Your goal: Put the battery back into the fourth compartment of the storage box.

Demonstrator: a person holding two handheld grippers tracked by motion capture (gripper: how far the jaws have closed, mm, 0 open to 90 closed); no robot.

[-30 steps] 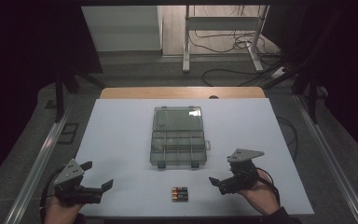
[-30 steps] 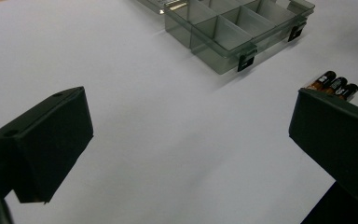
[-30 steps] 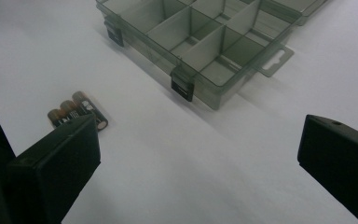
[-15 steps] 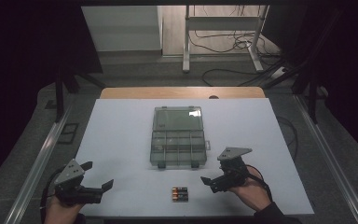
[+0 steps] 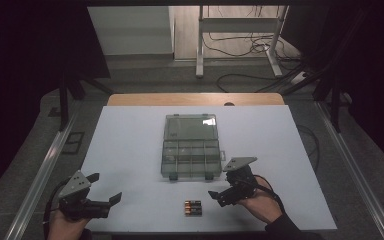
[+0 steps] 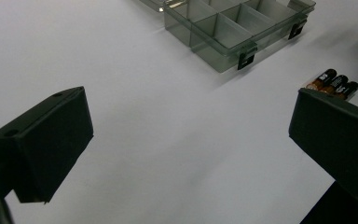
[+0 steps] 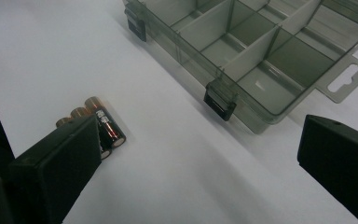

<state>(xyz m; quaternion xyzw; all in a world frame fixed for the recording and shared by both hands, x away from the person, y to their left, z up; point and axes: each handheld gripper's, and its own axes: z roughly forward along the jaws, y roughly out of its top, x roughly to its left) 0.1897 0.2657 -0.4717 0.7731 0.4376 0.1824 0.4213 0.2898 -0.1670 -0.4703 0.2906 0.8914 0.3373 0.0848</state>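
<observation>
A clear grey compartment box (image 5: 190, 147) lies open in the middle of the white table, its lid folded back and its compartments bare (image 7: 256, 51) (image 6: 223, 32). Three black-and-copper batteries (image 5: 193, 208) lie side by side near the front edge, just below the box (image 7: 103, 126) (image 6: 333, 84). My right gripper (image 5: 221, 192) hovers open just right of the batteries, jaws pointing left toward them. At the front left corner my left gripper (image 5: 105, 192) rests open, well away from both, with nothing between its jaws.
The white table top (image 5: 130, 150) sits on a wooden desk whose far edge (image 5: 195, 99) shows. Behind it stand a metal frame (image 5: 240, 30) and loose cables (image 5: 260, 75) on the floor. Metal rails (image 5: 50, 160) flank the table.
My right gripper has moved left and a little forward, closing in on the batteries. The left gripper has stayed put.
</observation>
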